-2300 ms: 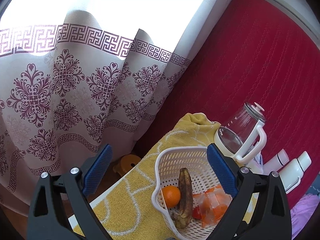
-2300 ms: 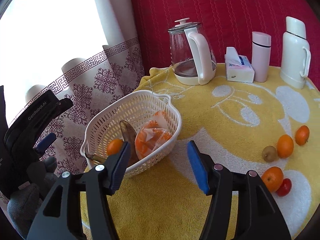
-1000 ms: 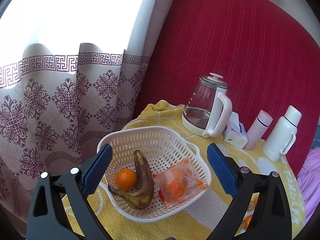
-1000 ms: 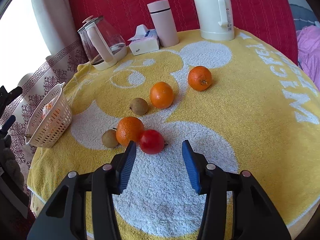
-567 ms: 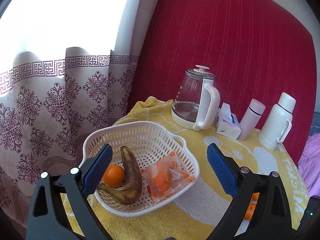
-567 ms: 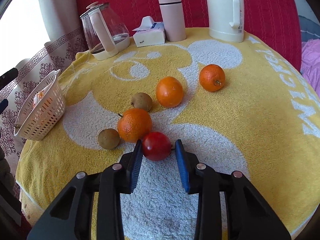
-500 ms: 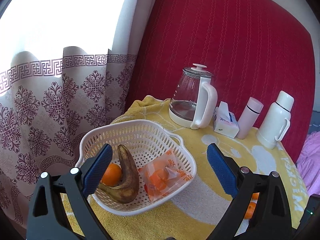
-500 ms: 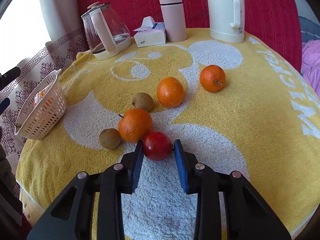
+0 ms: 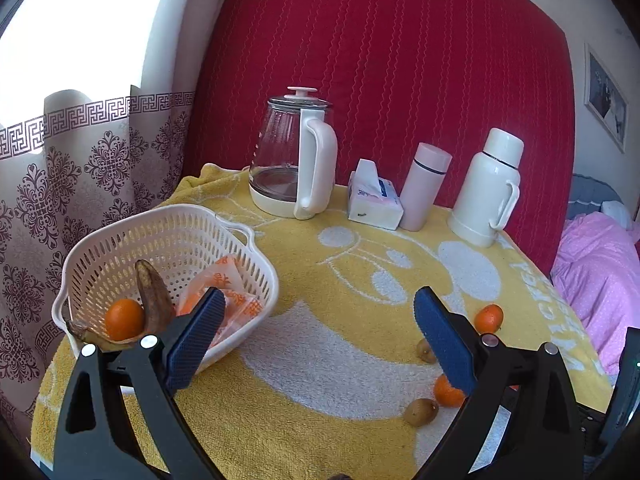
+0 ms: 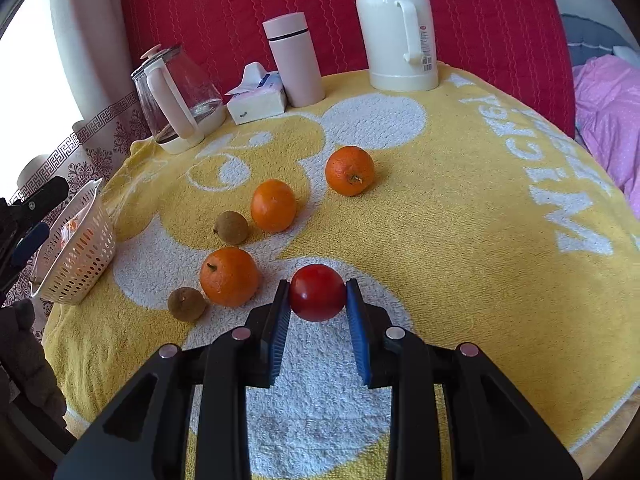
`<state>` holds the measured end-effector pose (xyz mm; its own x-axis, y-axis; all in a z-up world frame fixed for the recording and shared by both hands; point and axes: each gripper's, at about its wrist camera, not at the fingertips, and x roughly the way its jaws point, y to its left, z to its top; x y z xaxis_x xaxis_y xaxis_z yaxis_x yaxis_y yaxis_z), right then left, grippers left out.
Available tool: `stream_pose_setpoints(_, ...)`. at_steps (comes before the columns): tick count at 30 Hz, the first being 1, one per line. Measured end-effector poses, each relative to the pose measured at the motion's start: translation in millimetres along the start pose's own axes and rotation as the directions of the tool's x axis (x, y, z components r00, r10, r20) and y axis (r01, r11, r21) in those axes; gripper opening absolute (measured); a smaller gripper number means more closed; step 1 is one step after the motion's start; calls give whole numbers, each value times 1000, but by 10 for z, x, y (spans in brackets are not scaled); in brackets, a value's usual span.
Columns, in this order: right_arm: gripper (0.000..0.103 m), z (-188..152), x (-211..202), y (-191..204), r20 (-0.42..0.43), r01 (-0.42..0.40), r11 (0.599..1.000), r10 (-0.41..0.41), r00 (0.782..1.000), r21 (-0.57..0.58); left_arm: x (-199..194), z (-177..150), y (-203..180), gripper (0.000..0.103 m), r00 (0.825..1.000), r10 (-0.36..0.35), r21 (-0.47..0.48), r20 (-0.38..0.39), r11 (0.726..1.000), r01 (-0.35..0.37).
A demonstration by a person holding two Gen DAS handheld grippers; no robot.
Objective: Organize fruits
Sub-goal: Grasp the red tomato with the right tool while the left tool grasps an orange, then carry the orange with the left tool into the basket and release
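Note:
My right gripper (image 10: 318, 300) is shut on a red tomato (image 10: 317, 292), both blue pads pressing its sides just above the yellow towel. Beside it lie an orange (image 10: 229, 276), two more oranges (image 10: 273, 205) (image 10: 349, 170) and two brown kiwis (image 10: 187, 303) (image 10: 231, 227). The white basket (image 9: 168, 224) at the table's left holds a dark banana (image 9: 154, 300), an orange (image 9: 124, 319) and a packet of orange snacks (image 9: 224, 284). My left gripper (image 9: 316, 334) hangs open over the towel right of the basket, with nothing between its pads.
Along the back stand a glass kettle (image 9: 294, 168), a tissue pack (image 9: 372, 200), a pink flask (image 9: 424, 186) and a white thermos (image 9: 488, 188). A patterned curtain (image 9: 80, 184) hangs left of the table. A pink bedspread (image 9: 600, 264) lies to the right.
The right gripper's pads have closed the last gap onto the tomato. My left gripper has swung right, bringing the loose fruits into its view.

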<state>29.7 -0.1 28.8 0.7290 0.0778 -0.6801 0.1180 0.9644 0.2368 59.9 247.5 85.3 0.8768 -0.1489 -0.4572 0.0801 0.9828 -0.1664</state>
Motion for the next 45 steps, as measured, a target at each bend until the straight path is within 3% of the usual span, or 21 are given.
stream_pose_setpoints(4, 28, 2, 2, -106, 1, -2, 999, 2, 1000, 36, 150, -122, -149, 97, 993, -90, 15, -69, 996, 92)
stream_pose_setpoints(9, 28, -9, 25, -165, -2, -19, 998, 19, 1000, 65, 305, -280, -374, 97, 973, -176, 65, -151, 980, 187)
stream_pose_setpoints(22, 28, 13, -24, -477, 40, -45, 974, 37, 999, 223, 449, -532, -849, 96, 920, -250, 229, -302, 918, 324)
stream_pose_setpoints(28, 28, 16, -59, -618, 58, -33, 958, 17, 998, 286, 652, -600, -997, 72, 904, -203, 279, -377, 905, 320)
stream_pose_setpoints(33, 28, 23, -60, -598, 60, -32, 962, 17, 998, 272, 754, -616, -1033, 44, 874, -238, 251, -424, 896, 366)
stream_pose_setpoints(45, 28, 17, -108, -519, 82, -32, 973, 13, 997, 230, 462, -430, -907, 42, 916, -273, 223, -295, 912, 344)
